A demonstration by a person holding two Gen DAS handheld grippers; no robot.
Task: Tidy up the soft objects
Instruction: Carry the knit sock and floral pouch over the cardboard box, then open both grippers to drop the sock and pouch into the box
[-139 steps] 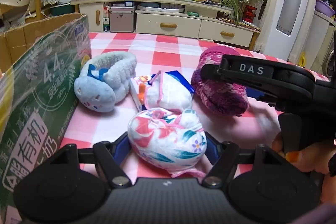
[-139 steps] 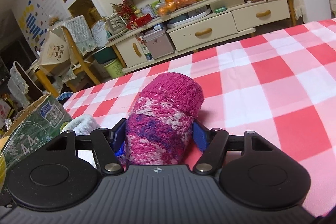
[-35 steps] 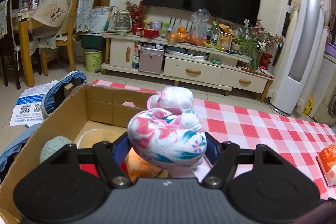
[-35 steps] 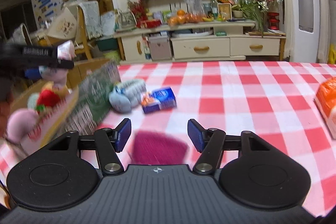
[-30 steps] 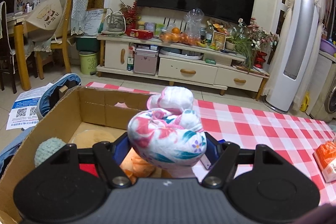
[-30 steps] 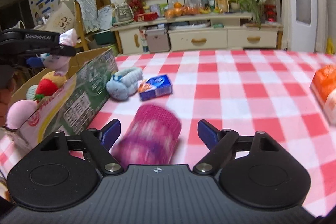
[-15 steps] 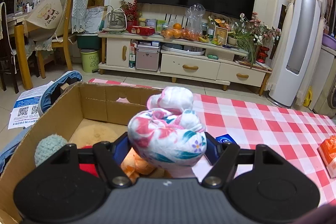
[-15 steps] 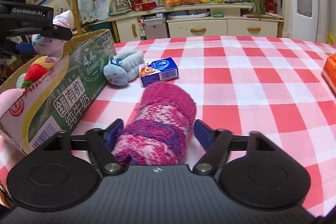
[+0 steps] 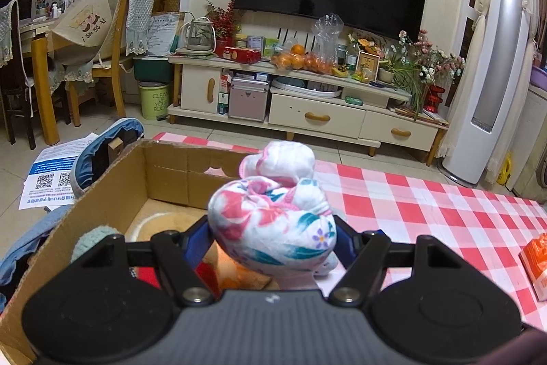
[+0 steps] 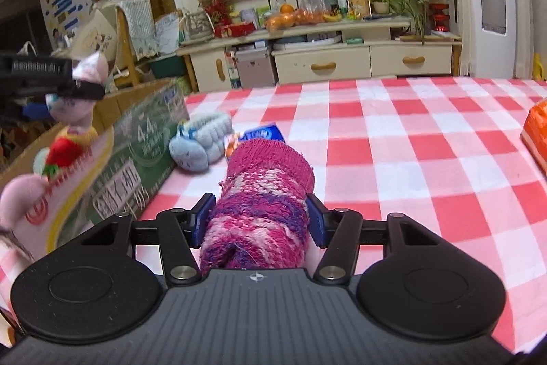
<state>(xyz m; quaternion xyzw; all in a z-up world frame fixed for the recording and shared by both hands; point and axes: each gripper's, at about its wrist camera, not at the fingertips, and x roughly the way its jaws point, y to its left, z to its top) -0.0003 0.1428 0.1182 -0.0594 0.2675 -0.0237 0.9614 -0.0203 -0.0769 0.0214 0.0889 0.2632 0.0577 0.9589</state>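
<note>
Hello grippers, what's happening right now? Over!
Left gripper shut on flowery bundle, above box. Right gripper shut on pink sock roll. Nothing blocking.

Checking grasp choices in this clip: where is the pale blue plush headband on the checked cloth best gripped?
Grip the pale blue plush headband across its curved padded band, from above: it lies flat, with the cardboard box close on its left.

Left wrist above cardboard box (image 9: 102, 211), right wrist low over tablecloth (image 10: 410, 142) (both facing TV).
</note>
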